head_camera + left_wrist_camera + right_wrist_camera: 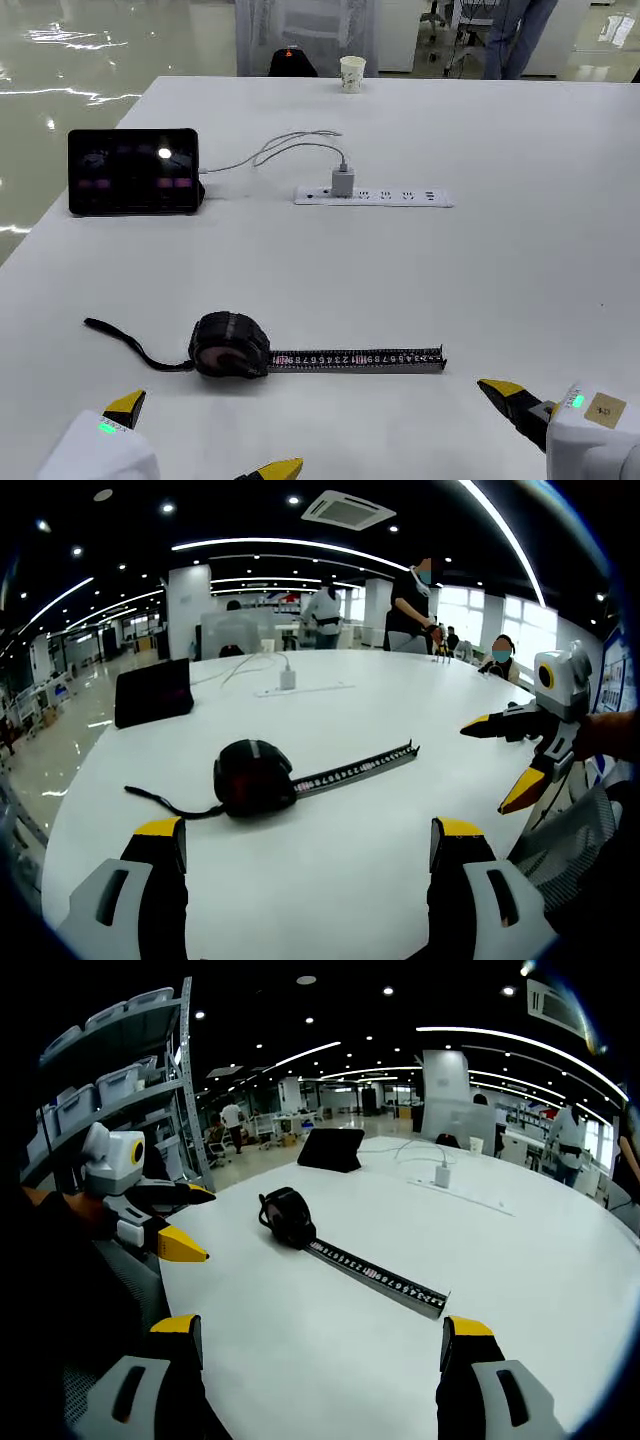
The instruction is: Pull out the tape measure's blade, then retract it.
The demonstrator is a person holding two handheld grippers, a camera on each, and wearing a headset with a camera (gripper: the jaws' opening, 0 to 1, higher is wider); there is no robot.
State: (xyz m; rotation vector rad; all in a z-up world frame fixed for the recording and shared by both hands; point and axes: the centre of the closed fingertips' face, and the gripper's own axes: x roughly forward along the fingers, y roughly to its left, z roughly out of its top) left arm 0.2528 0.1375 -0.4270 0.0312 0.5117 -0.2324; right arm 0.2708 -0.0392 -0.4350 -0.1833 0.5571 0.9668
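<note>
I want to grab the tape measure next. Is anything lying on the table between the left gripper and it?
Nothing visible does. Bare table lies between the open left gripper and the tape measure. Its strap trails off to one side and its blade to the other.

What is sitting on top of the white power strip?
A white charger is plugged into the power strip, its cable running toward the tablet. The socket beneath it is covered.

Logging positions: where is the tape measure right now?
Head view: the tape measure lies on the table, just ahead of the left claw, blade extended rightward.
</note>
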